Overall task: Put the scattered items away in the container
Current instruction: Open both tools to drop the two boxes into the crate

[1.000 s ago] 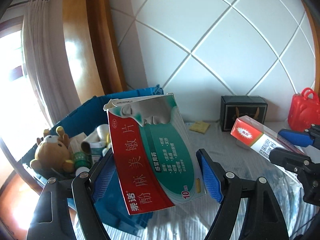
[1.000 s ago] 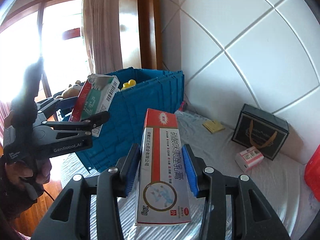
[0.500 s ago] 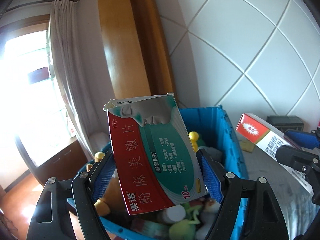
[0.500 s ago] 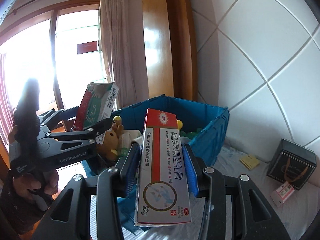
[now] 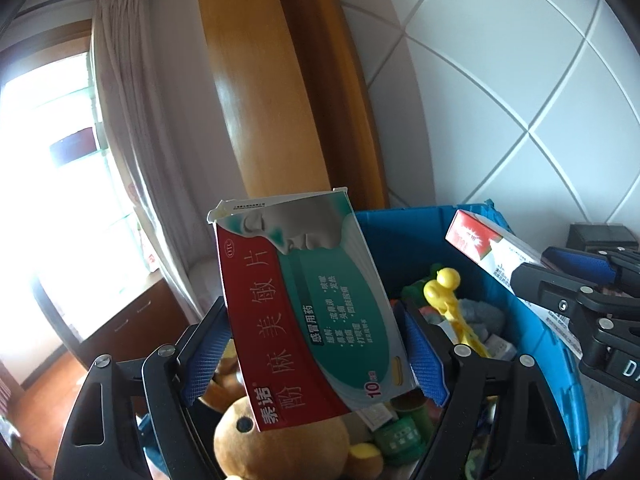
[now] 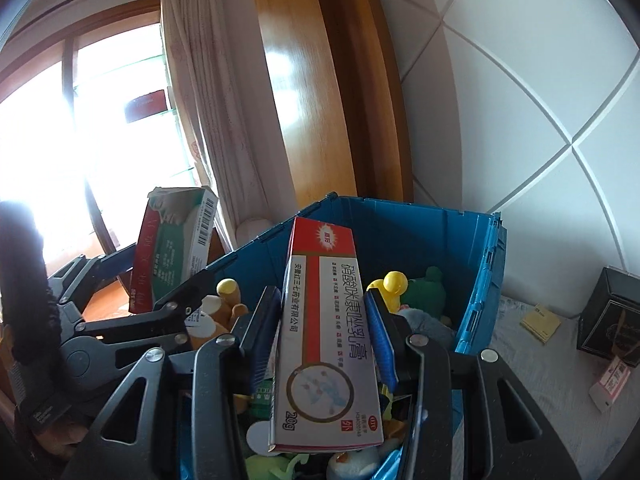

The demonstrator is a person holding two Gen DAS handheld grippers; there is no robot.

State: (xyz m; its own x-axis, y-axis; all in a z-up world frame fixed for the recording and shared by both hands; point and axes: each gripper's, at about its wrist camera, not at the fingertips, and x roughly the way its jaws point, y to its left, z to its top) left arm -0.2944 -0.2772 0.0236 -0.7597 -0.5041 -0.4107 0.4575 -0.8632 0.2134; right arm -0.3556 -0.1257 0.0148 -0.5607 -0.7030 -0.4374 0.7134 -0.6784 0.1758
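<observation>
My left gripper [image 5: 316, 344] is shut on a red, green and white medicine box [image 5: 308, 312] and holds it above the blue crate [image 5: 404, 240]. My right gripper [image 6: 324, 328] is shut on a long red and white ointment box [image 6: 324, 332], also above the crate [image 6: 424, 236]. The crate holds a brown plush bear [image 5: 280, 436], a yellow toy [image 5: 448, 292], a green plush [image 6: 424, 288] and small packets. Each gripper shows in the other's view: the left one [image 6: 152, 300], the right one [image 5: 568, 272].
A bed with a pale cover [image 6: 520, 364] lies right of the crate, with a black box [image 6: 612, 316], a yellow pad [image 6: 540, 322] and a small pink box [image 6: 610, 380] on it. A quilted white headboard [image 6: 520, 100], wooden panel [image 6: 312, 100], curtain and window stand behind.
Both grippers have moved left with their boxes, from over the bed to above the crate. The crate's contents now lie directly below both boxes.
</observation>
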